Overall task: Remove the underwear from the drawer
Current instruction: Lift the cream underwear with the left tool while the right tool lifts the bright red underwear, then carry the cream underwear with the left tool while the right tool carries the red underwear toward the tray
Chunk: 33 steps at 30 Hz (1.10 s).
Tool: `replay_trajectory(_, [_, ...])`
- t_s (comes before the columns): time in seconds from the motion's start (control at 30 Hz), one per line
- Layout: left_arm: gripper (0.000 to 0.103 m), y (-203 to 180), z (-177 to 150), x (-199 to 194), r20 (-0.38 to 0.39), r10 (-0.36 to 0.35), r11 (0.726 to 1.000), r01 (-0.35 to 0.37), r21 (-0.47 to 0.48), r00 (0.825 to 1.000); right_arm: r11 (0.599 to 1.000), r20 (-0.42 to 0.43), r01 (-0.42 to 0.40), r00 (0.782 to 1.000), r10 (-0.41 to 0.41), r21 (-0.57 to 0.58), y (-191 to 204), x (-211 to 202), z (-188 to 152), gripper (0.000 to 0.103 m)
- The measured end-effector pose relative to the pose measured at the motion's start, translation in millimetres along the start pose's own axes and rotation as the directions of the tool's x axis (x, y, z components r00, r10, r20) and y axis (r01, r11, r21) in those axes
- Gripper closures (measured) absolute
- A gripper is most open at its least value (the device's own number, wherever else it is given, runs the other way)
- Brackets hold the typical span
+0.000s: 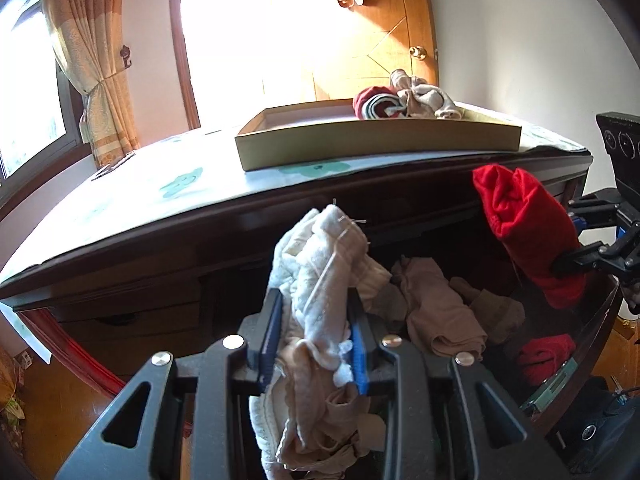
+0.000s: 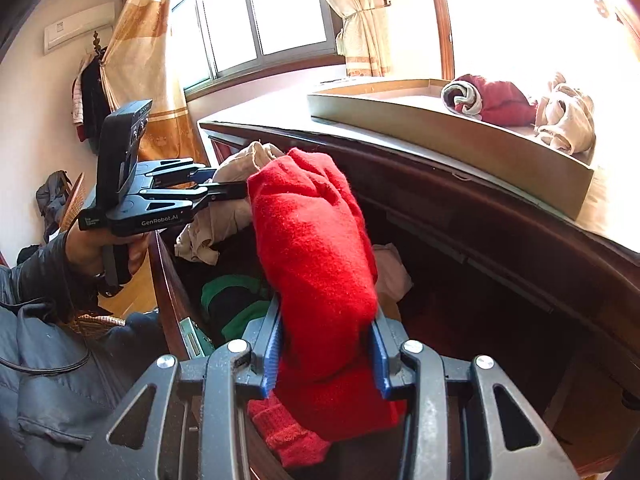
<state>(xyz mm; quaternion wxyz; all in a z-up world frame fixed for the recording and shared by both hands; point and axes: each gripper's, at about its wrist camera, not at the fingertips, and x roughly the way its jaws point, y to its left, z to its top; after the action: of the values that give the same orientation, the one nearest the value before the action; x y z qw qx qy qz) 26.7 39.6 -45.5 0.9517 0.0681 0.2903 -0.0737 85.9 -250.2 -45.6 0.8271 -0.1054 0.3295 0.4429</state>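
Left gripper (image 1: 314,334): closed on a cream garment (image 1: 320,280), which was held above the open drawer (image 1: 580,340).
Right gripper (image 2: 326,354): clamped on a red garment (image 2: 316,248), which was raised over the drawer.
Drawer contents: beige underwear (image 1: 436,312) and a red piece (image 1: 544,356) were left inside.
Tray (image 1: 376,142): placed on the dresser top (image 1: 160,196); rolled clothes (image 1: 404,100) were contained in it.

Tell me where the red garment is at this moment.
The red garment is clamped in the right gripper, held above the open drawer, below the cardboard tray on the dresser top.
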Motion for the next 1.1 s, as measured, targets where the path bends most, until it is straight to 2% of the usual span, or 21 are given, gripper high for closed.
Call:
replay_trajectory(0.57, [0.074,-20.4,10.3,-10.5,0.126,-0.067,0.994,0.077,-0.081,0.99,0.999,0.123,0.026,0.992,-0.023,-0.027,2.9,-11.5,3.7,0.063])
replay_trajectory(1.1, [0.074,-37.9,19.9,-31.3,0.218,-0.092,0.992,0.109,-0.067,0.972,0.996,0.229,0.055,0.973,-0.038,-0.067,5.7,-24.0,-0.1,0.063])
